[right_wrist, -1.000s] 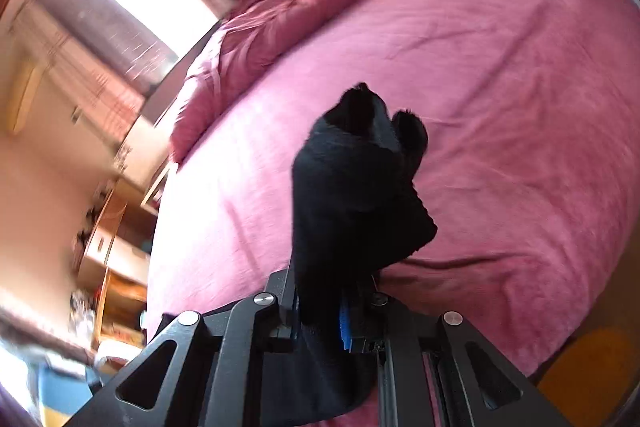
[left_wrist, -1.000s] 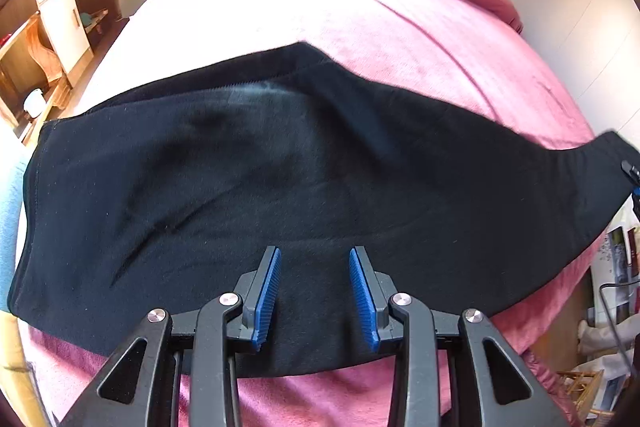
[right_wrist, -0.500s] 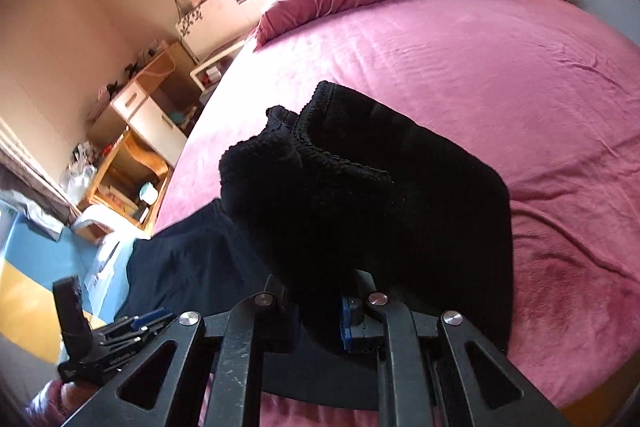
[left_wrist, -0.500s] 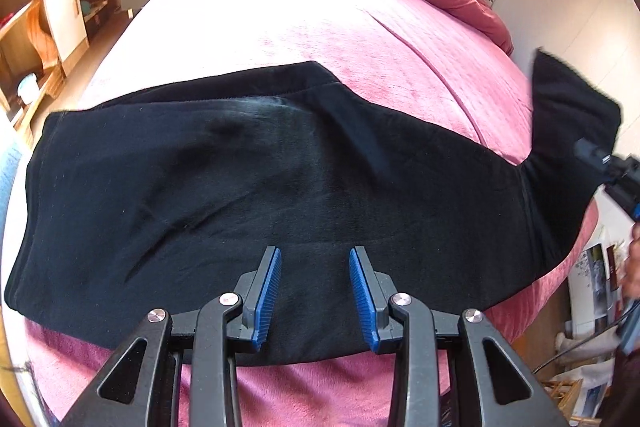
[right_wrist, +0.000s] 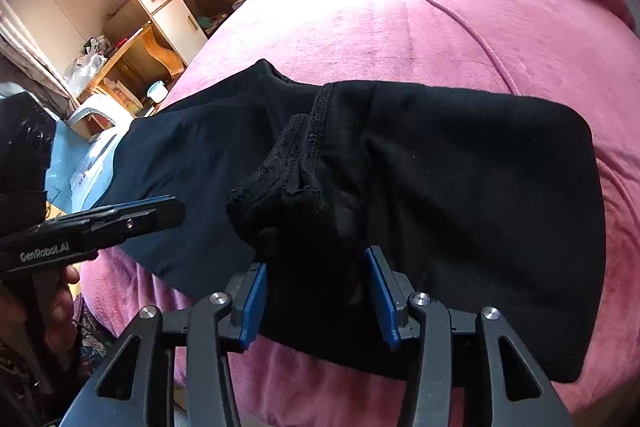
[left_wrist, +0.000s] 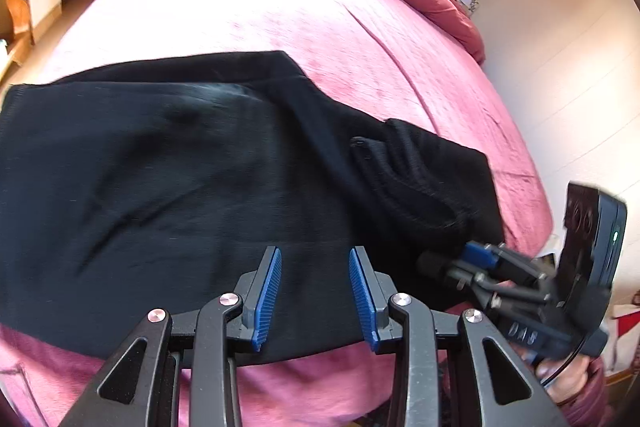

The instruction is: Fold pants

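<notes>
There are two hand-held grippers: the left hand-held gripper (left_wrist: 314,301) and the right hand-held gripper (right_wrist: 320,301). One pair of black pants (left_wrist: 168,195) lies under them on one pink bed (left_wrist: 248,3).

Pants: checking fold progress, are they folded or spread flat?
Partly folded: the pants have the leg end doubled back over them on the bed.

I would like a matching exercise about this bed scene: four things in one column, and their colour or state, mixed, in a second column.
Things:
1. pants
2. bed cover
3. left gripper
4. cupboard door

States:
a. white
b. open, nothing between its pads
c. black, leg end folded back over itself
d. pink

Pairs: 1-c, 2-d, 3-b, 4-a
</notes>
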### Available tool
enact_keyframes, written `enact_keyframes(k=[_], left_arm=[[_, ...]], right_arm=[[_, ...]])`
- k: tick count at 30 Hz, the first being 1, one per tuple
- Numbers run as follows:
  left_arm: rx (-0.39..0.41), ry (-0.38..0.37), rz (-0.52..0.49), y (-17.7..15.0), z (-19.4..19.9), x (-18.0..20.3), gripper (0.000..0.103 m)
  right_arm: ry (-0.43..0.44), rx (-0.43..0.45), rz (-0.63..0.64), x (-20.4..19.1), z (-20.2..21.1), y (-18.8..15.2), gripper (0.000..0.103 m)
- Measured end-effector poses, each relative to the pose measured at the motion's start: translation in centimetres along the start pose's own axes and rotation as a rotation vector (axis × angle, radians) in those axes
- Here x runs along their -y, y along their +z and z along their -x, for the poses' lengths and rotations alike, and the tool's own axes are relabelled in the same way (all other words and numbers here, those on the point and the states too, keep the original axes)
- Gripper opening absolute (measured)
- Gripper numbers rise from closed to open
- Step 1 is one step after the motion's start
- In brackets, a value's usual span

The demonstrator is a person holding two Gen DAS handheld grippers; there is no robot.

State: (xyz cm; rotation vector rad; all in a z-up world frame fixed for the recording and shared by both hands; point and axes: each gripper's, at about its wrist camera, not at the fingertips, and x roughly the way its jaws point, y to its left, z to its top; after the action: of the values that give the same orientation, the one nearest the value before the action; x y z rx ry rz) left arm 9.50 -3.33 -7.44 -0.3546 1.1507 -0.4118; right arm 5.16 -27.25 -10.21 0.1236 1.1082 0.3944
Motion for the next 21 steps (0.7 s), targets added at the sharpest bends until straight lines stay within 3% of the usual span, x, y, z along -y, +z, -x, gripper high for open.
enact_keyframes(k=[2, 6, 11, 15, 18, 21], left_arm=[[-0.013, -0.030, 0.013, 0.3, -0.4, 0.3, 0.037], [-0.046, -0.083, 0.052, 1.1, -1.6, 0.8, 0.043], [-0.102, -0.108, 0.048, 1.8, -3.3, 2.9, 0.052], [-0.171, -0.106, 0.046, 2.1, -6.0, 4.3, 0.052], [-0.219, -0.107, 0.070, 2.1, -7.8, 4.6, 0.050], [-0.209, -0.088, 0.058, 2.3, -8.0, 5.2, 0.022]], right_arm=[[0.029, 0.004, -0.018, 0.8, 1.5, -0.5, 0.048], [0.003, 0.038, -0.097, 4.0, 4.8, -3.2, 0.048], [-0.131, 0.079, -0.282, 10.0, 8.6, -7.0, 0.048], [-0.231, 0.046, -0.363, 12.8, 8.4, -9.8, 0.048], [-0.235, 0.030, -0.394, 14.6, 8.5, -10.7, 0.048], [-0.233, 0.037, -0.382, 14.8, 7.7, -10.8, 0.051]])
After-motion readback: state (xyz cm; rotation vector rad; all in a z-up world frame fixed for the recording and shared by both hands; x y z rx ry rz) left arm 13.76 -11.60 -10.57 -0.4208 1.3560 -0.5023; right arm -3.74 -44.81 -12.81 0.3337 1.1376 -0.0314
